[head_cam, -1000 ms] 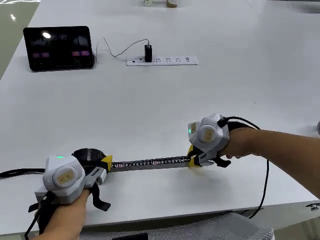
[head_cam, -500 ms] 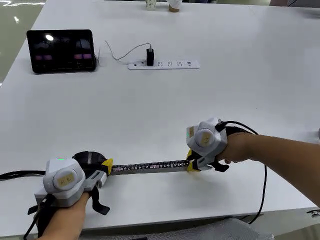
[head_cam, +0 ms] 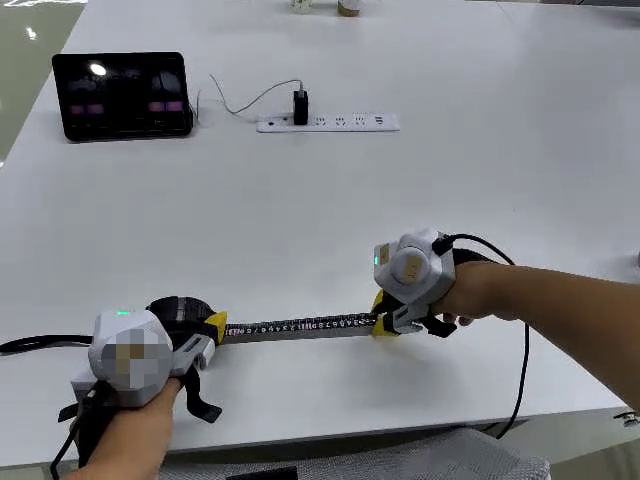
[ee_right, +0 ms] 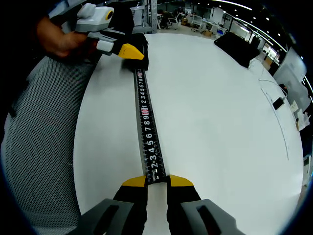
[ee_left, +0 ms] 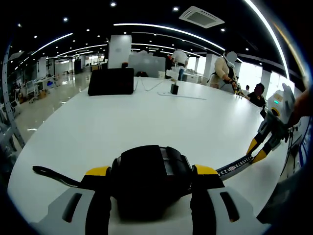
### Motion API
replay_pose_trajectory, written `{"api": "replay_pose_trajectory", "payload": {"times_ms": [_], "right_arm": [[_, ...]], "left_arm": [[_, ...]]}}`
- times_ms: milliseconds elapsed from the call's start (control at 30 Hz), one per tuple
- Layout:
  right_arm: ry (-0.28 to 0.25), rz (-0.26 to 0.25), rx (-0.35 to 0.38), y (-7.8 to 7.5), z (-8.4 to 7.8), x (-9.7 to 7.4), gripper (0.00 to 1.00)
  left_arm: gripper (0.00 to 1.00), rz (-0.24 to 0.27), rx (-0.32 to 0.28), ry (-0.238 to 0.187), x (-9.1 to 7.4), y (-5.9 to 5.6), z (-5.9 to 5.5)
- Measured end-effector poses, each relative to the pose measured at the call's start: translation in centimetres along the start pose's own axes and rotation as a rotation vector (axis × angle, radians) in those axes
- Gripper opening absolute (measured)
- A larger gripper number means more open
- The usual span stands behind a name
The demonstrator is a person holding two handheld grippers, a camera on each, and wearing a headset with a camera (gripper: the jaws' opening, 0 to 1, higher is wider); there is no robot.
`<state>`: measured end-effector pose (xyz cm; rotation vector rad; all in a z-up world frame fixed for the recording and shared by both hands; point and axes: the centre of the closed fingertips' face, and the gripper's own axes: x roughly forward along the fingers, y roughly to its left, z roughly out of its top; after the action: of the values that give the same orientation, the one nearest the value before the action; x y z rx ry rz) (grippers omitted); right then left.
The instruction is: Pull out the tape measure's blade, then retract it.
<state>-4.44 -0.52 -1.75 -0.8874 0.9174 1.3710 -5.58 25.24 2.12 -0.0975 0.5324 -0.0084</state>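
Black tape measure case (ee_left: 149, 188) is clamped in our left tongs (ee_left: 151, 171); our right tongs (ee_right: 156, 182) pinch the tip of the blade (ee_right: 145, 122), pulled out. We judge retraction not yet done.

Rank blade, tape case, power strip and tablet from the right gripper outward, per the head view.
1. Blade, clamped in the right gripper.
2. Tape case, at the left gripper.
3. Power strip, far middle.
4. Tablet, far left corner.
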Motion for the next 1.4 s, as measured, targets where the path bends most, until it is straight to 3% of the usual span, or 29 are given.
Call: {"api": "replay_pose_trajectory", "payload": {"times_ms": [267,433,1400], "right_arm": [[-0.009,0.000,-0.045,0.2,0.4,0.1,0.11],[-0.034,-0.006,-0.004,0.2,0.8,0.2,0.11],[-0.023,0.001,-0.006,0.3,1.6,0.5,0.11]], "left_arm": [[0.60,0.002,0.002,-0.006,0.0,0.1,0.1],[0.60,0.000,0.000,-0.004,0.0,0.0,0.1],[0.60,-0.001,0.002,-0.001,0.0,0.1,0.0]]}}
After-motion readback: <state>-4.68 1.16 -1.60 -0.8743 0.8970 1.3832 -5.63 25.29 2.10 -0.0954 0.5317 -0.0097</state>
